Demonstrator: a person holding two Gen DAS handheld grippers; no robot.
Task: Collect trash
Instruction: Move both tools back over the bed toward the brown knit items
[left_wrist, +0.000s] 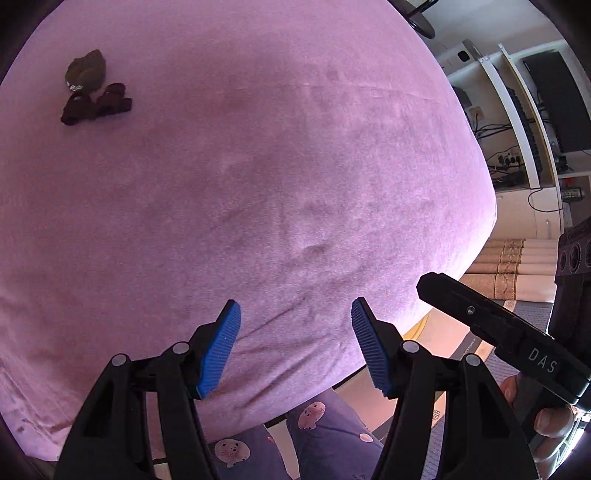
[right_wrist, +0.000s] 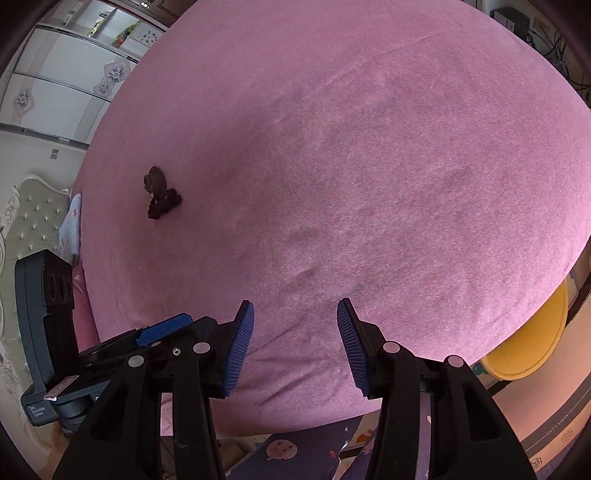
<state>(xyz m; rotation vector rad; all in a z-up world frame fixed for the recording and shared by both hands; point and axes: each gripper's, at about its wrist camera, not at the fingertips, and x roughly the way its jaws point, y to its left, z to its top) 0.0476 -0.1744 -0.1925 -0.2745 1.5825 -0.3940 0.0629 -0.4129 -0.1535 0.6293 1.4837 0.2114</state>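
1. Trash first: two crumpled scraps lie on the pink bed, far from both tongs and toward the left side. An olive-brown wad (left_wrist: 86, 70) touches a dark maroon wrapper (left_wrist: 96, 105) just in front of it.
2. Left tongs (left_wrist: 295, 343) hang over the near edge of the bed (left_wrist: 295, 166), jaws wide, nothing between the blue pads (left_wrist: 219, 350).
3. Right tongs (right_wrist: 295, 343) sit just beside them, also wide and empty. The right wrist view shows the same pair of scraps, maroon wrapper (right_wrist: 164, 206) and olive wad (right_wrist: 155, 181), up and to the left.
4. Step in hand, as I judge it: reaching for the first scrap; nothing collected yet.
5. Doing it well: the left tongs are on the trash side, so send them. Keep the jaws wide until they straddle one scrap only.
6. Take the maroon wrapper first since it is nearer. Come down steeply, or the soft sheet may bunch into the pinch.
7. Risk: the scraps touch, so a sloppy close may nudge the wad away.
8. A yellow round bin-like thing (right_wrist: 532, 339) sits beside the bed at right; it may be the drop spot, cannot tell.
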